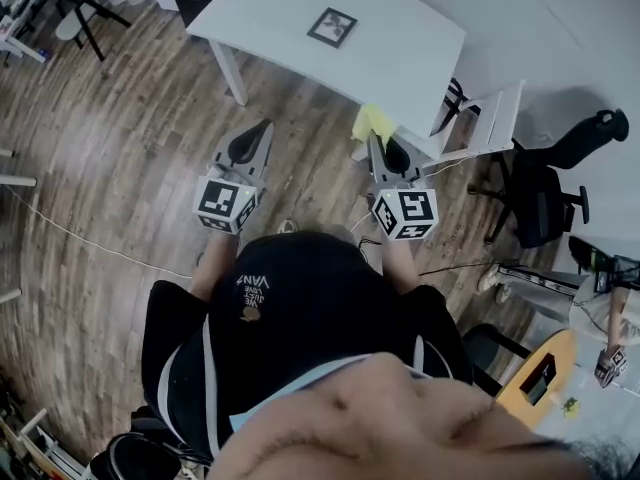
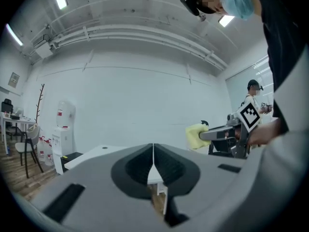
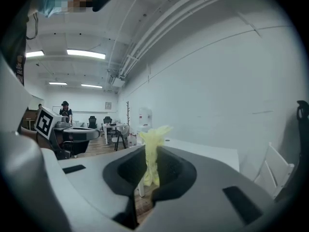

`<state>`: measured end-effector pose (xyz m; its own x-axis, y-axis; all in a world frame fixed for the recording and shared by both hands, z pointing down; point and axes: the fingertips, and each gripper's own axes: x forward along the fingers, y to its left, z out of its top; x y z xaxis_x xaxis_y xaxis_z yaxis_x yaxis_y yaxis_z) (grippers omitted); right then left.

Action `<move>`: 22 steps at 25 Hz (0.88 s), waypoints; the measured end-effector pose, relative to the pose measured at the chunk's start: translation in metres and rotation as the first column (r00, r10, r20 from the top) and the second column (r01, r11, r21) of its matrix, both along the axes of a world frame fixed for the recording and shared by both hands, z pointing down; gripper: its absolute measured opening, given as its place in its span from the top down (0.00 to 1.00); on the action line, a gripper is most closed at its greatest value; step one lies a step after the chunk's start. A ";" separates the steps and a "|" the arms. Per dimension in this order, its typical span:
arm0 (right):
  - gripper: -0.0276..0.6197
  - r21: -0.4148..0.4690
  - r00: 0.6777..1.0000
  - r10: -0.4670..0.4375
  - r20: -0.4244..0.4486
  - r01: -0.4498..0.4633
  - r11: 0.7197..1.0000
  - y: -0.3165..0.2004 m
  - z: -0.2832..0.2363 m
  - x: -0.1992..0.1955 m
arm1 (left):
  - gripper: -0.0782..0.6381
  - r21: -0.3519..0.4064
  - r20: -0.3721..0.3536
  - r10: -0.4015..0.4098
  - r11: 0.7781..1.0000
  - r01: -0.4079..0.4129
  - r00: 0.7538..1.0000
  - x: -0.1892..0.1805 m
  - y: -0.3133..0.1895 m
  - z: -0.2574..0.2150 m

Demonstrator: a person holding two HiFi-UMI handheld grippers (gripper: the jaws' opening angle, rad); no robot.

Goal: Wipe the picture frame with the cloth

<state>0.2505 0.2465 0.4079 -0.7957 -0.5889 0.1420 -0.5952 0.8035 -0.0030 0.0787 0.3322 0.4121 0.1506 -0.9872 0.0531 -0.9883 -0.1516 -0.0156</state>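
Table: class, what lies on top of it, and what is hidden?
A frame lies flat on the table. The cloth, gripped in the right tool, hides a bit of its near edge.

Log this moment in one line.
left tool: shut, empty | right tool: shut on cloth | frame: flat on table, untouched | both tools: short of frame

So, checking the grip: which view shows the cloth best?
Right gripper view: the cloth stands pinched between its jaws. Head view shows only a yellow bunch in the right gripper; left gripper view, a side glimpse.
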 end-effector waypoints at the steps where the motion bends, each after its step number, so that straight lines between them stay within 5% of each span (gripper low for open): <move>1: 0.89 -0.001 1.000 0.007 0.002 -0.007 1.000 0.000 0.001 -0.003 | 0.87 -0.001 0.002 0.005 1.000 -0.005 1.000 -0.005 -0.001 0.001; 22: 0.89 -0.028 1.000 -0.015 -0.014 0.015 1.000 -0.084 0.007 -0.057 | 0.87 -0.009 -0.005 -0.014 1.000 0.014 1.000 -0.058 -0.074 0.005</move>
